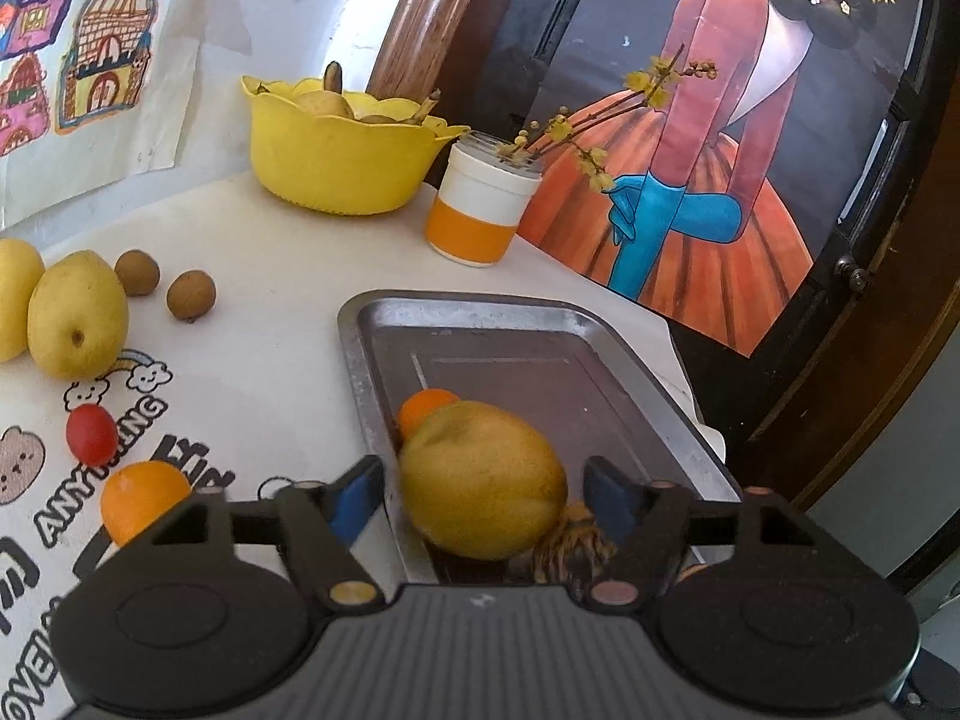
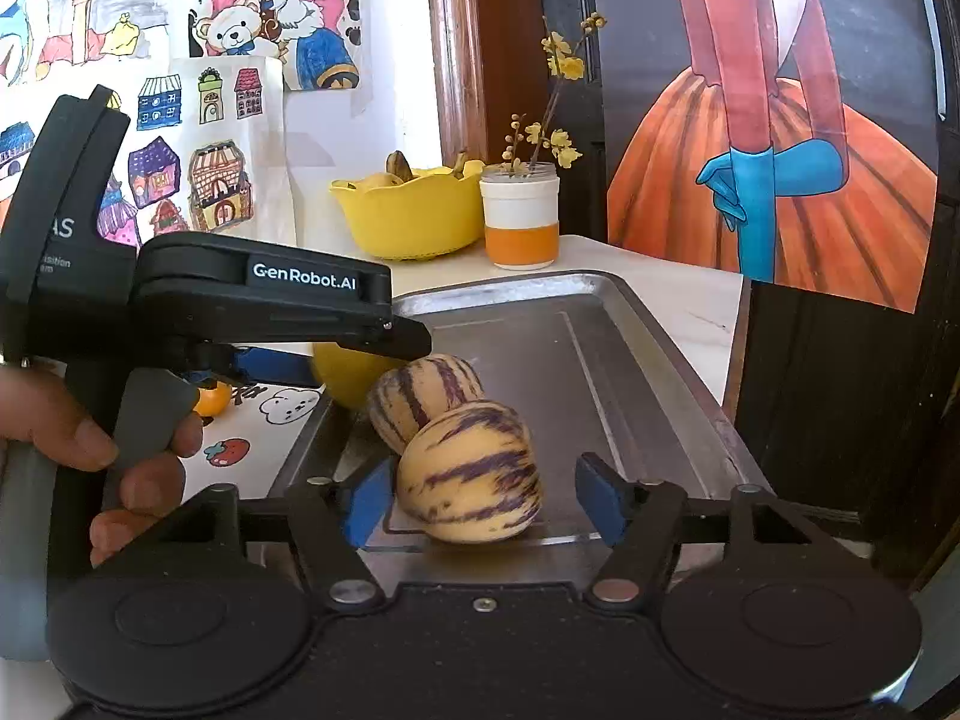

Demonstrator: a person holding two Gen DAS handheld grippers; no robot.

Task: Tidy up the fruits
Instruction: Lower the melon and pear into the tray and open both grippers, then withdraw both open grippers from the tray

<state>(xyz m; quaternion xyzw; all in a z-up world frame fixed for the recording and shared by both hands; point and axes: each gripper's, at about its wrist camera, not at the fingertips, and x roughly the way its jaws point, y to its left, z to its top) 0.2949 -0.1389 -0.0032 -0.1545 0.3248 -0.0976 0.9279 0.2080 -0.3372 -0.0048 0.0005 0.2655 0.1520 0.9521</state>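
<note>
The metal tray (image 1: 360, 372) is rectangular with rounded corners and a raised rim; its steel floor is dull and slightly scratched. In the left wrist view the left gripper (image 1: 483, 492) has its blue pads spread on both sides of a smooth yellow pear (image 1: 483, 480) that sits in the near part of the tray; small gaps show on both sides, so the jaws stand open and do not press it. Just behind the pear lies one small orange (image 1: 423, 408), round and glossy.

In the right wrist view the right gripper (image 2: 480, 498) is also open, its pads apart from a round cream pepino melon (image 2: 471, 474) with purple stripes. A second striped pepino melon (image 2: 420, 393) touches it from behind. Both are in the tray.

On the white tablecloth (image 1: 264, 360), printed with cartoon figures, I count two more yellow pears (image 1: 77, 324), two brown, rough longans (image 1: 191, 295), one red cherry tomato (image 1: 91, 433) and one second orange (image 1: 144, 498). At the back stands a yellow plastic bowl (image 1: 336, 162) with wavy rim, holding fruit, and beside it a white and orange jar (image 1: 480, 204) with twigs of yellow flowers.
</note>
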